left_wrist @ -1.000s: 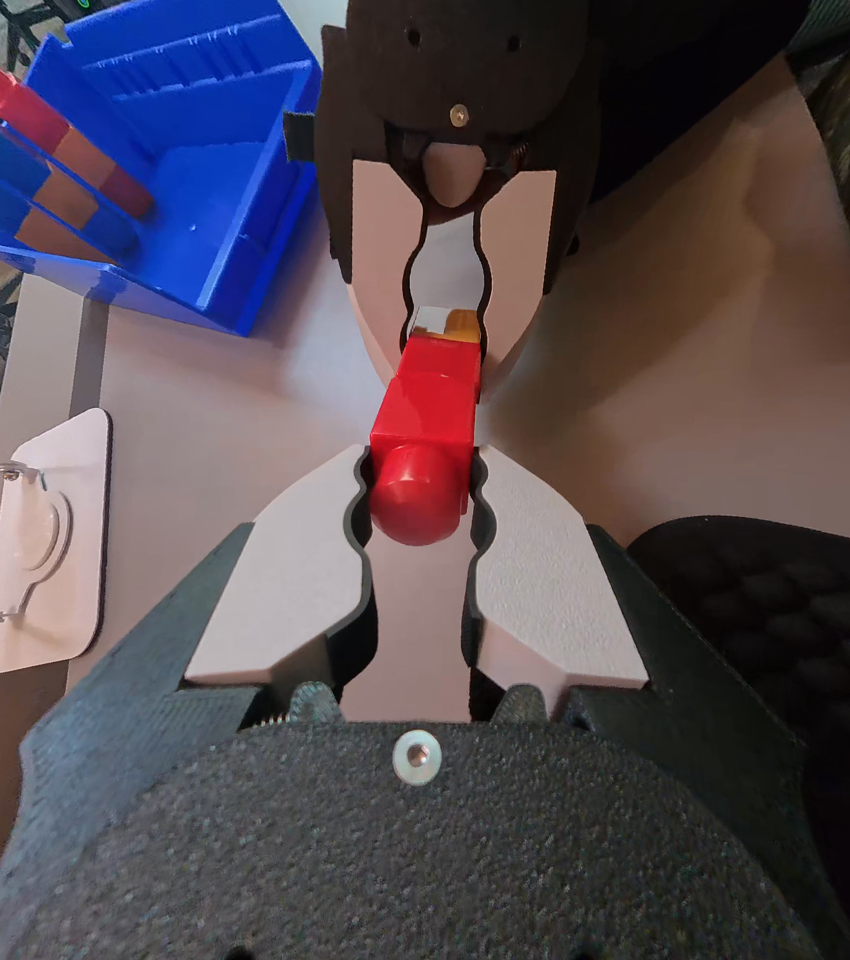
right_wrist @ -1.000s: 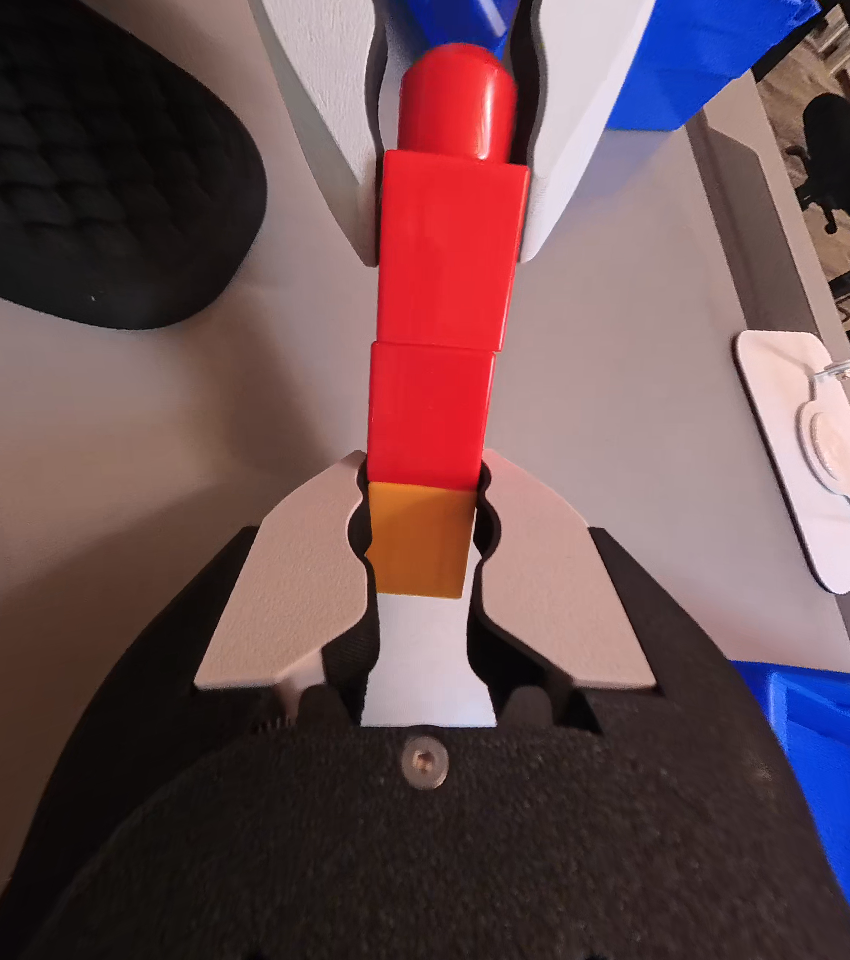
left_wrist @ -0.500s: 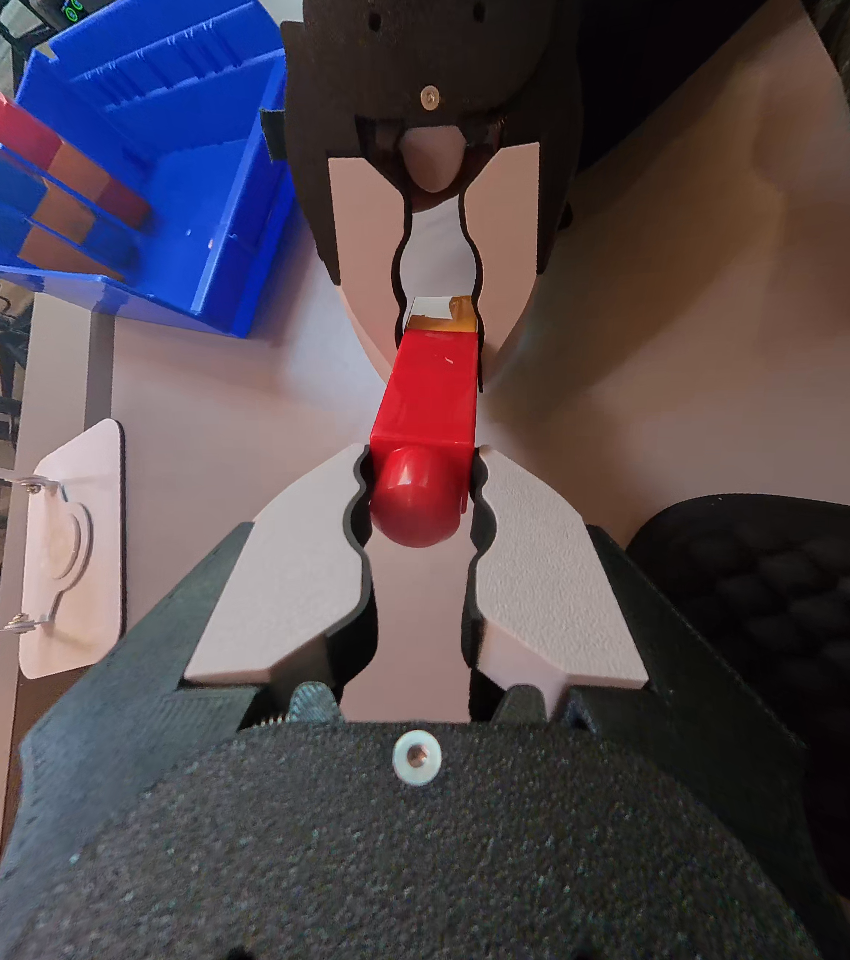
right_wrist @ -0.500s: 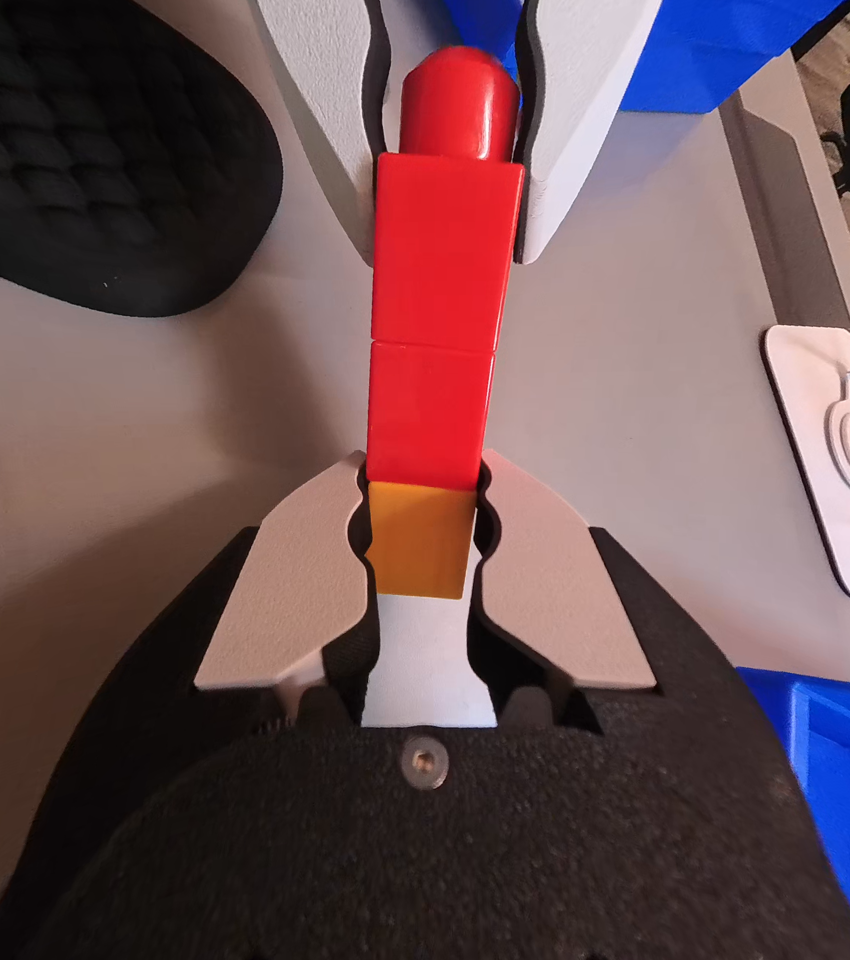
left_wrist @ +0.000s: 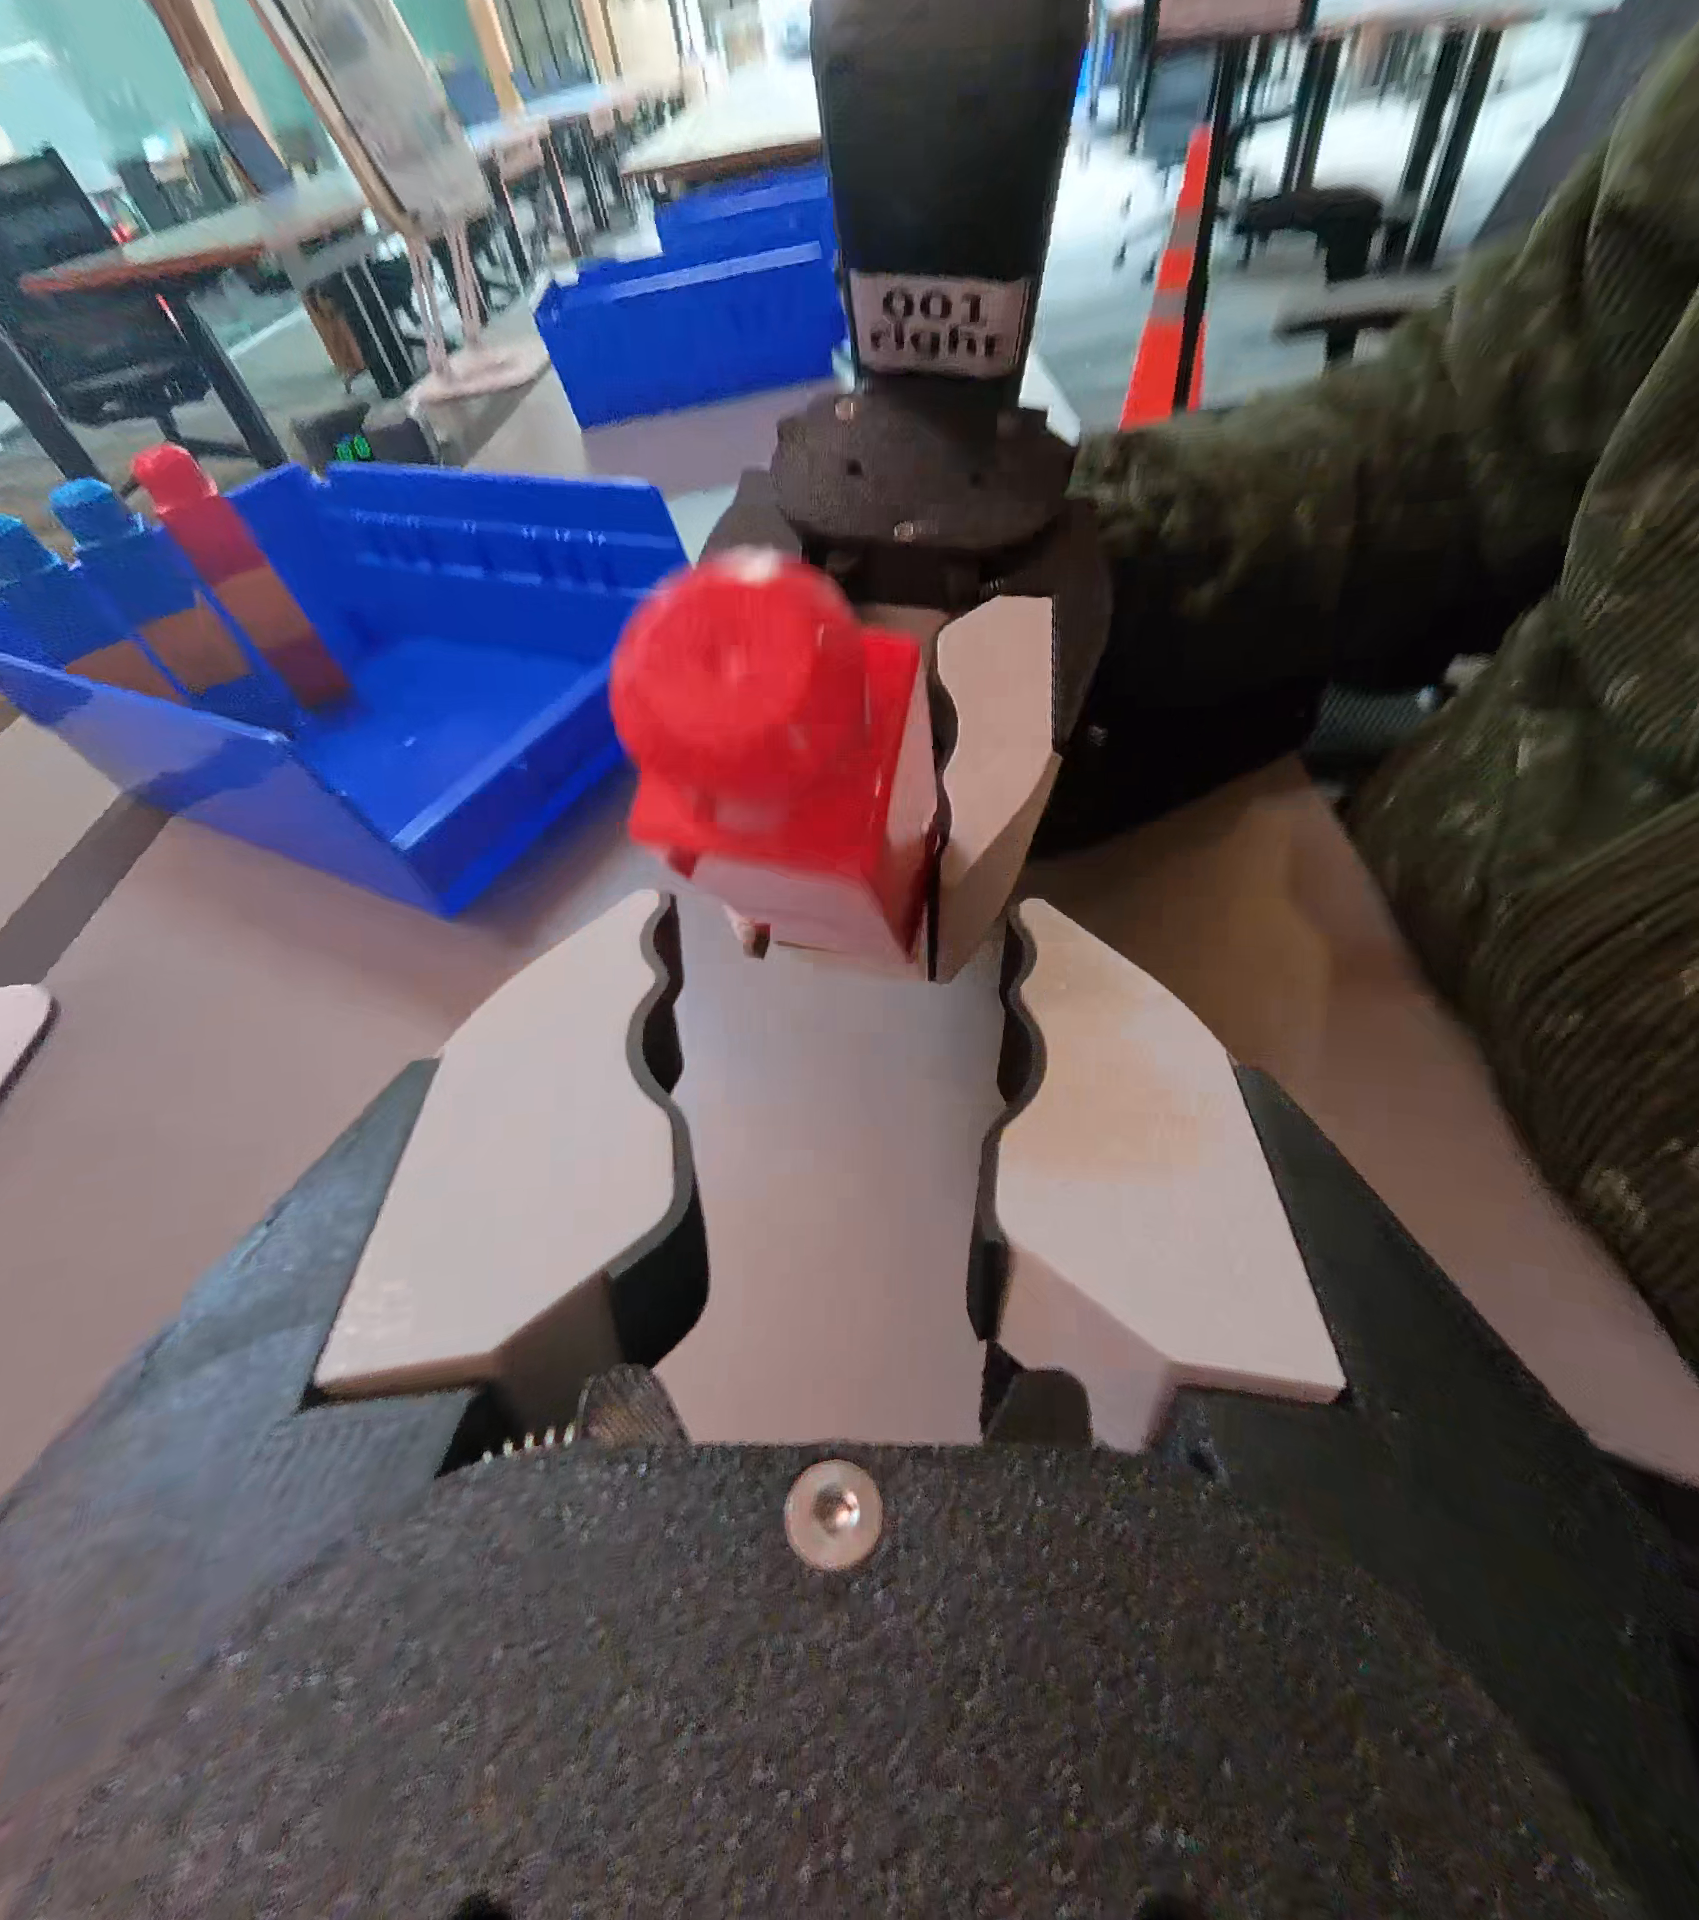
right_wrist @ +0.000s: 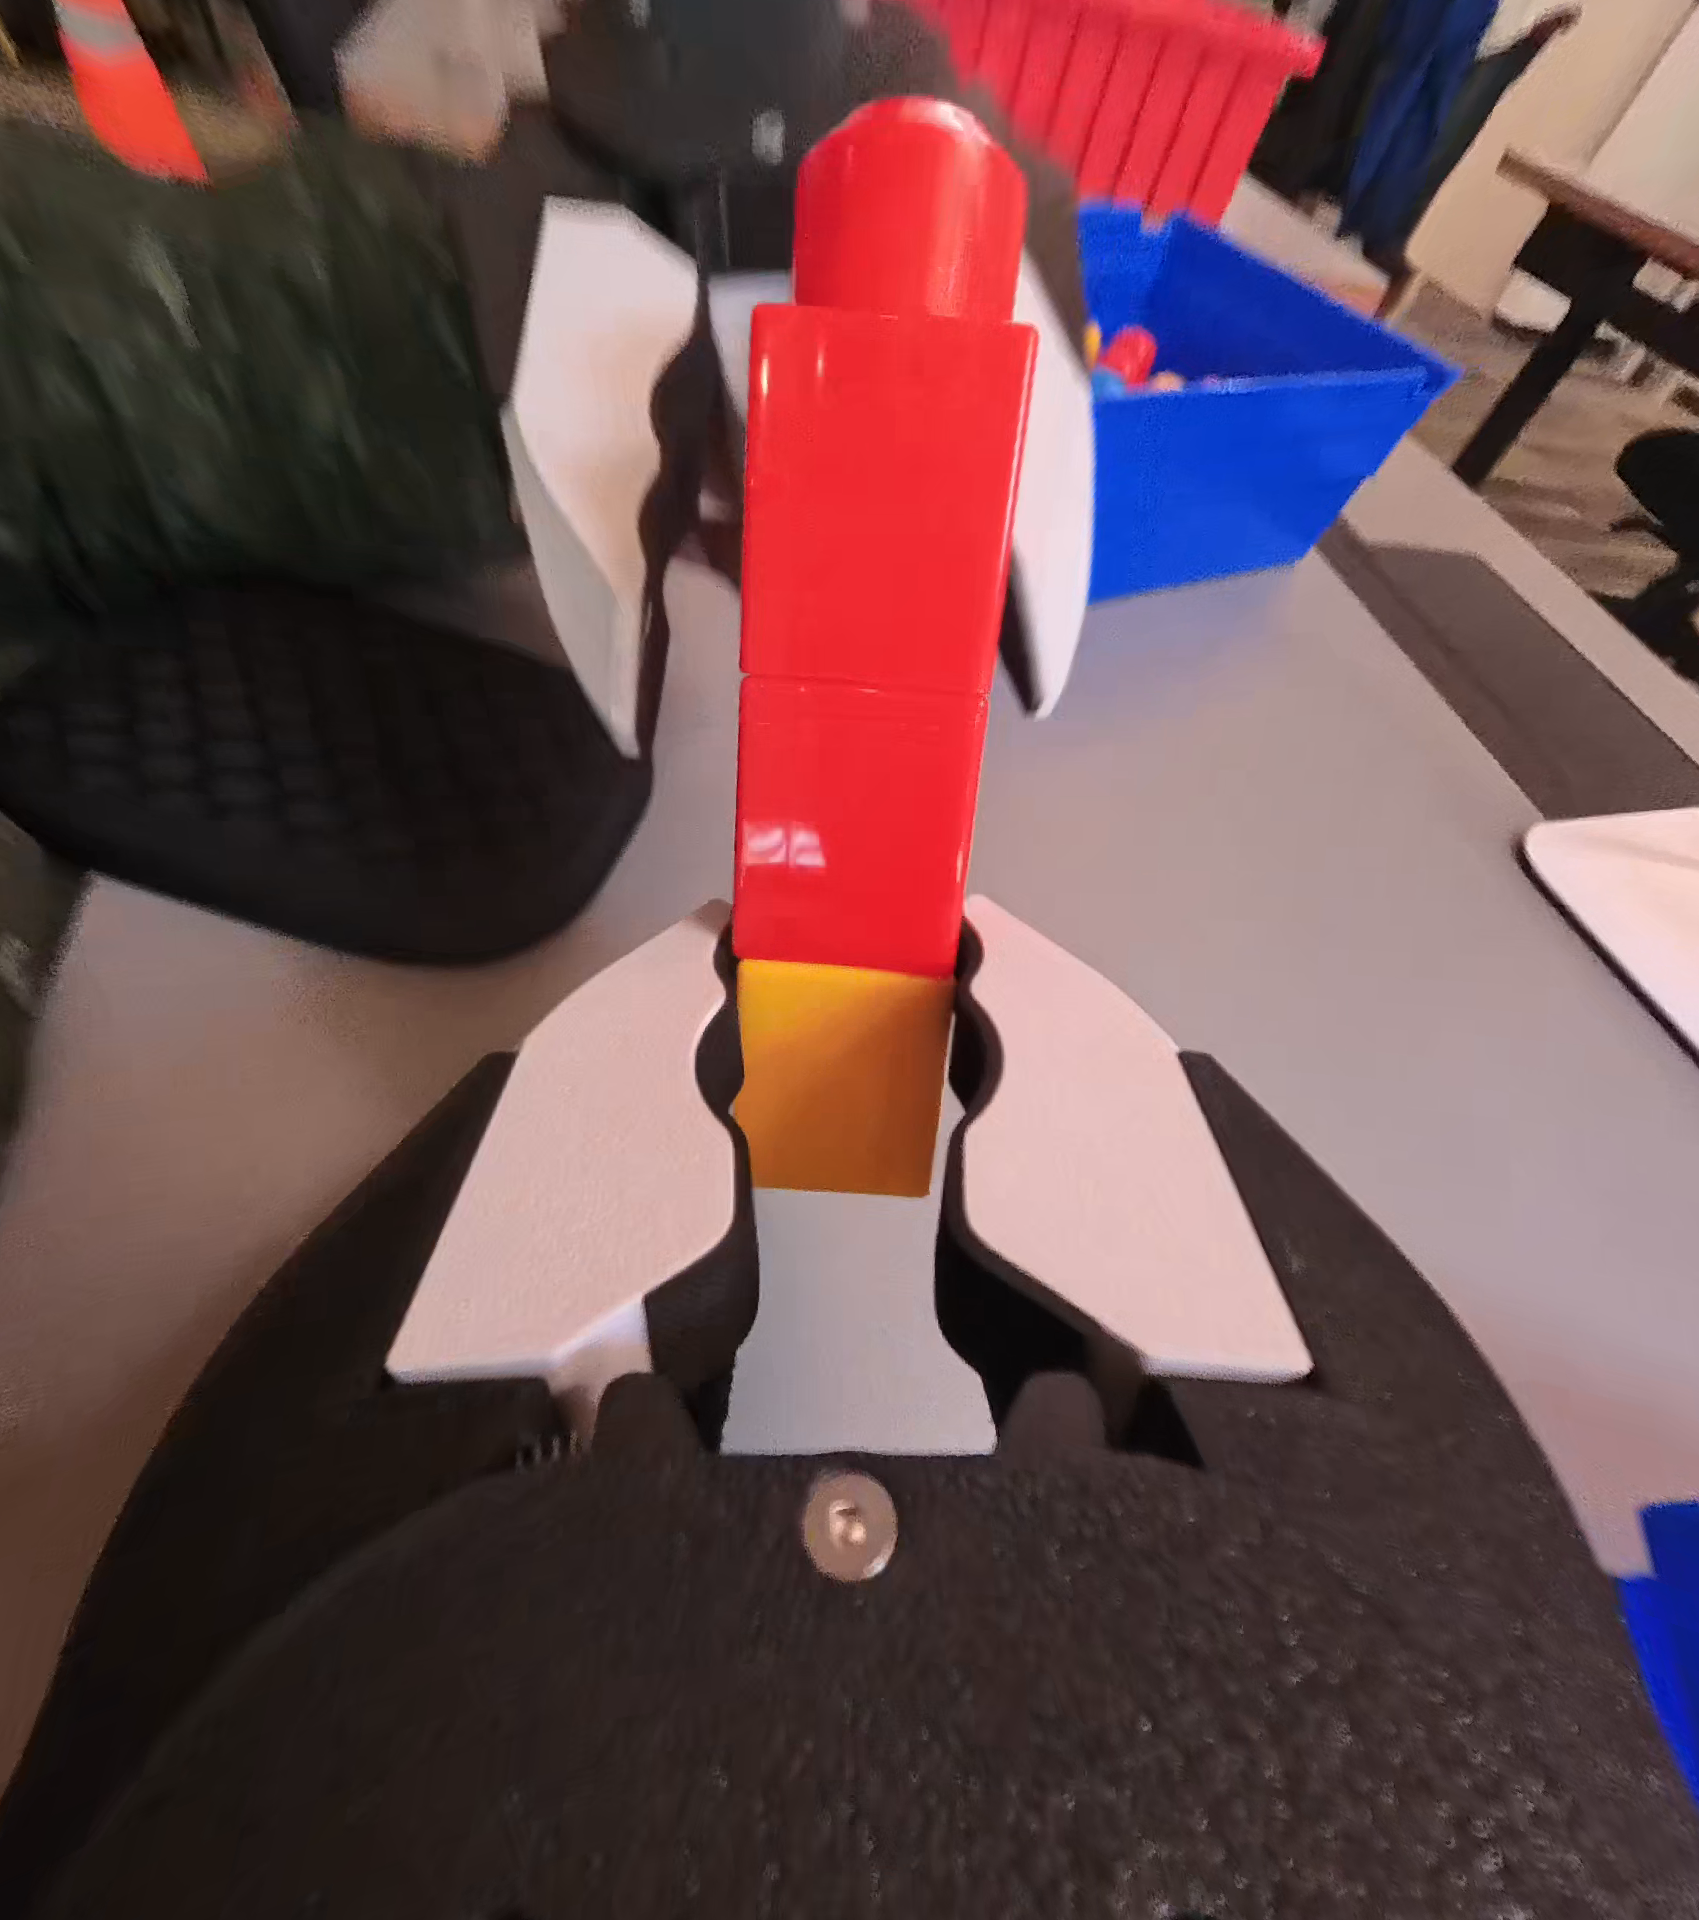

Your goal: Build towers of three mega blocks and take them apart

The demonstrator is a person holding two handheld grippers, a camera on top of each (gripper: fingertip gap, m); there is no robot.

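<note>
The right gripper [right_wrist: 845, 1049] clamps the yellow block [right_wrist: 840, 1081] at the base of the tower [right_wrist: 871, 582]. The tower's long axis points straight ahead from these fingers. The left gripper [left_wrist: 840, 997] is spread wide and holds nothing, just beyond the tower's red stud [left_wrist: 736, 665].

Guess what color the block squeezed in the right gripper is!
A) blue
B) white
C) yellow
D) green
C: in the right wrist view the right gripper is shut on the yellow block at the bottom of the tower, with two red blocks stacked above it.
</note>
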